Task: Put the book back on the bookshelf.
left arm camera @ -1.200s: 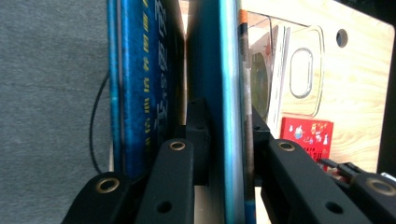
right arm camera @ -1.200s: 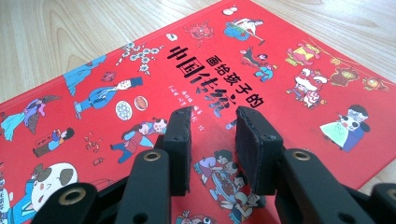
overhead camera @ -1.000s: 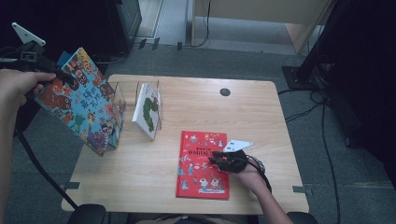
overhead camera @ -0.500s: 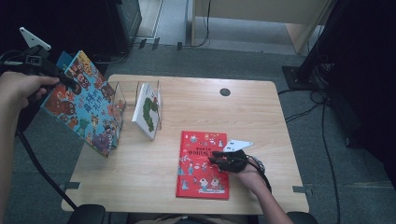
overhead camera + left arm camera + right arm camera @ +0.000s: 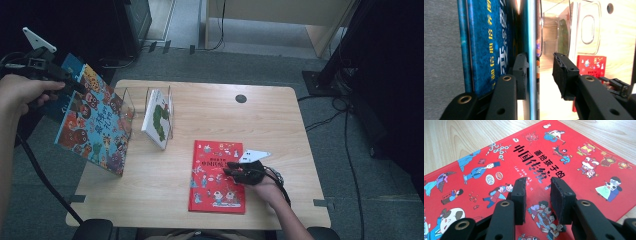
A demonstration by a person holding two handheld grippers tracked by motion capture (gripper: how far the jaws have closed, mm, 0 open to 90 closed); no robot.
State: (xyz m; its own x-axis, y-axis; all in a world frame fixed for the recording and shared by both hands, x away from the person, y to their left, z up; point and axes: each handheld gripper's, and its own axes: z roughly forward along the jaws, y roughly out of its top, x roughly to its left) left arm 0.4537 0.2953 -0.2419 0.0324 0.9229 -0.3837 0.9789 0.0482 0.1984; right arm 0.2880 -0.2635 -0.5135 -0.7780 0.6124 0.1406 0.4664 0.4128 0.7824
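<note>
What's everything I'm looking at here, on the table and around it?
Table: one, light wood, centre of the high view.
Red book: one, red with cartoon figures, flat on the table's near side.
Blue book: one, blue with many-coloured characters, tilted at the table's left edge, a jaw on each side of it.
Clear rack: one, see-through dividers, left part of the table.
White book: one, white with a green picture, standing in the rack.
Black disc: one, on the table's far side.
Cables: black, on the grey floor at right.
Left gripper: black, jaws around the blue book's edge with a gap on one side.
Right gripper: black, jaws apart, over the red book.
</note>
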